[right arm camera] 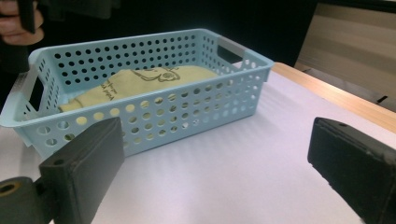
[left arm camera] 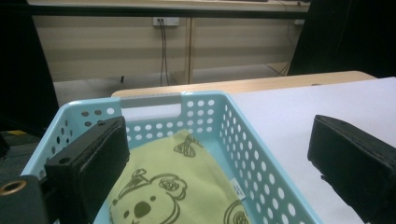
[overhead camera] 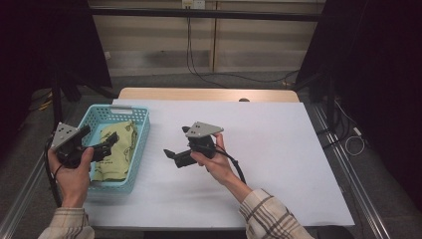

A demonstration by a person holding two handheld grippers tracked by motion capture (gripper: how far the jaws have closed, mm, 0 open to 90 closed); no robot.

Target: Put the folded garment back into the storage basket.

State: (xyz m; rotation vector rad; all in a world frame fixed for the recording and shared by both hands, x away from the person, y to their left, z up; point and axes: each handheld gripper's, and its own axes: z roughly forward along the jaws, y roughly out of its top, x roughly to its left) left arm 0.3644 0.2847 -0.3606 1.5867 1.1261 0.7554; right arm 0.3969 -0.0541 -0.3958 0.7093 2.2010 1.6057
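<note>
A light blue basket (overhead camera: 142,130) with holes in its walls stands at the left side of the white table (overhead camera: 278,149), at about nine o'clock from the table's middle. A yellow-green cloth (overhead camera: 118,149) with a cartoon bear drawn on it lies folded inside the basket, resting on its floor and reaching most of its length.

The left gripper (overhead camera: 107,144) hangs over the near left part of the basket, just above the cloth, pointing toward two o'clock in the high view. In the left gripper view its jaws stand wide apart with nothing between them; the cloth (left arm camera: 173,191) lies below, at about six o'clock between the two black pads, and neither pad touches it or the basket (left arm camera: 243,154).

The right gripper (overhead camera: 171,155) is held over bare table, well apart from the basket, which lies at its nine o'clock in the high view. It points toward the basket. In the right gripper view its jaws are spread wide and hold nothing; the basket (right arm camera: 196,112) stands ahead at about eleven o'clock with the cloth (right arm camera: 140,81) showing over its rim.
</note>
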